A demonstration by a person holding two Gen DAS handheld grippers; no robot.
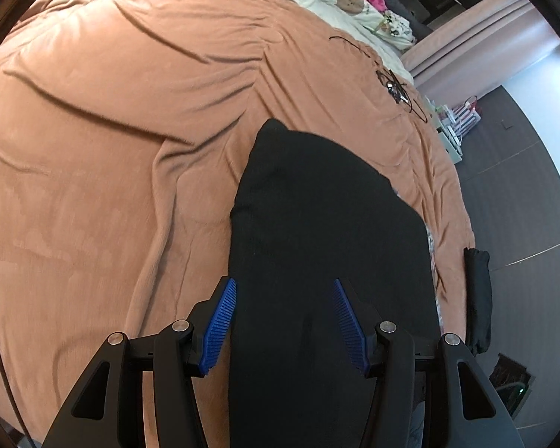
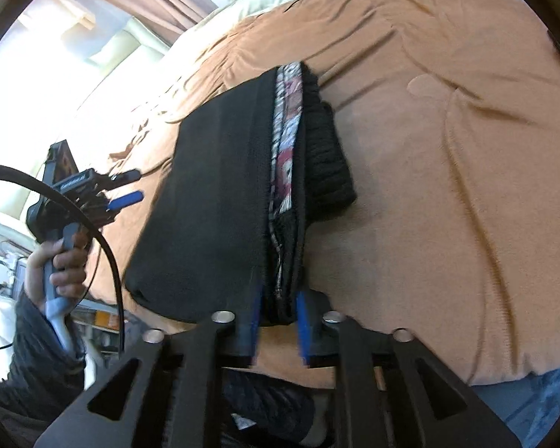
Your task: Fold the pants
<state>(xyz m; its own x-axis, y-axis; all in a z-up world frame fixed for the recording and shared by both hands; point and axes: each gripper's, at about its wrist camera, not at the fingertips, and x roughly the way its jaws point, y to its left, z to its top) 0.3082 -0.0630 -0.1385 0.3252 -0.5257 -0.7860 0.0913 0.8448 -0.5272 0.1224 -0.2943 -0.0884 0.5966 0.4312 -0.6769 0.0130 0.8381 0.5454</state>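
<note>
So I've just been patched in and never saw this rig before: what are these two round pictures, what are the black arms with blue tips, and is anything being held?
There is no robot. A person holds a hand-held gripper in each hand, and each round picture comes from a fisheye camera on one gripper, looking along its two fingers. The blue parts are the finger pads.

In the left wrist view, the left gripper is open over the black pants, which lie folded on an orange-brown bedspread. A tangle of thin black cable lies farther up the bed.

In the right wrist view, the right gripper is shut on the near end of the pants, where a patterned lining shows between the layers. To the left you see the person's left hand holding the other gripper.
</note>
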